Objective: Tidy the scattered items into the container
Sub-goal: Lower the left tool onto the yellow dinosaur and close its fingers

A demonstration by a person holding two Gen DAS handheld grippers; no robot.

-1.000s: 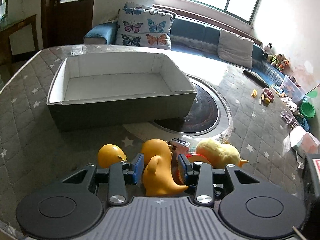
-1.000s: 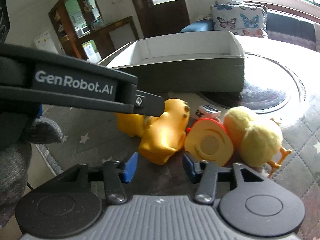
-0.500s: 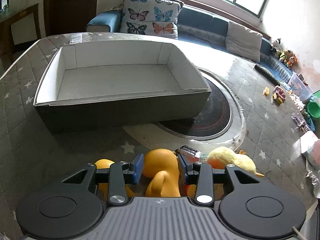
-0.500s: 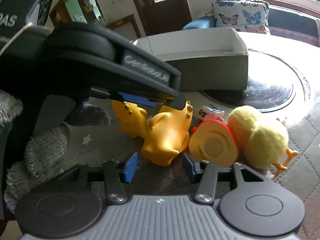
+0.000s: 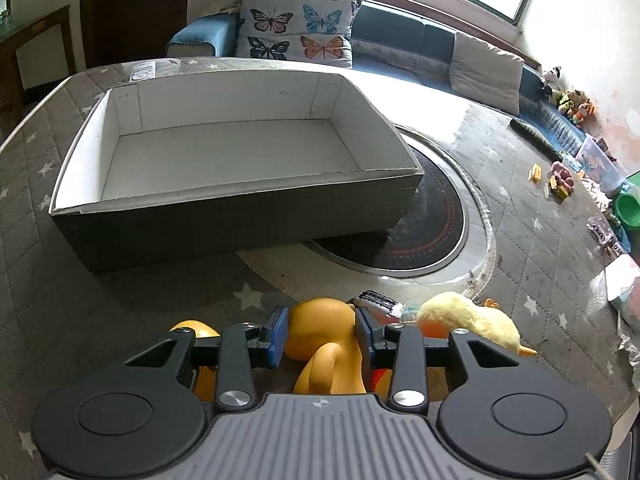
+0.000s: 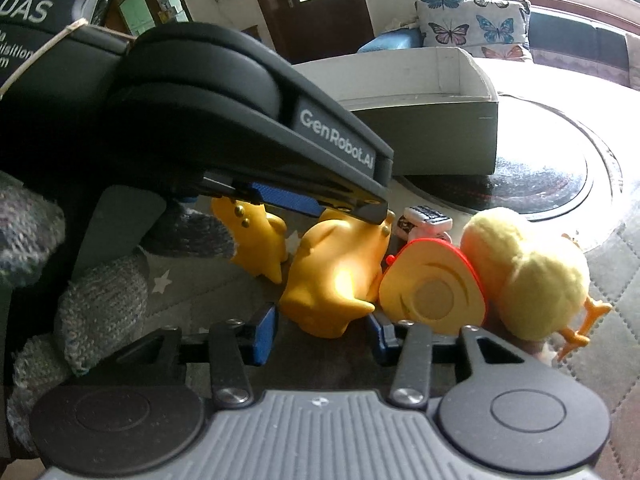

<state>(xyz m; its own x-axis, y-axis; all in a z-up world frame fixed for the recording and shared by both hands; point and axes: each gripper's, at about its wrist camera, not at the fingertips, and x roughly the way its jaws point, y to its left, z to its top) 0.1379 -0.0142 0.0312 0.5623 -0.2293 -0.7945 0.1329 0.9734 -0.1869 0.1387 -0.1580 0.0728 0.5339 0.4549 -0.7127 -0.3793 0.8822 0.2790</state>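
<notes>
Lowered since a second ago, the left gripper (image 5: pixel 320 330) closes its blue fingers around an orange rubber animal toy (image 5: pixel 320 332) on the counter (image 5: pixel 540 260); the grey-walled, white-lined cardboard box (image 5: pixel 240 216) waits ahead. The right gripper (image 6: pixel 322 330) hovers, closing, nothing gripped. A firm central squeeze should precede lifting.

small orange toy (image 5: pixel 192 326) — half hidden behind left claw (image 5: pixel 320 338)

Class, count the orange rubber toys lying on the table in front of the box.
2: the big orange toy between the left gripper's closing fingers, and a smaller one just left of it. Others may be hidden.
</notes>
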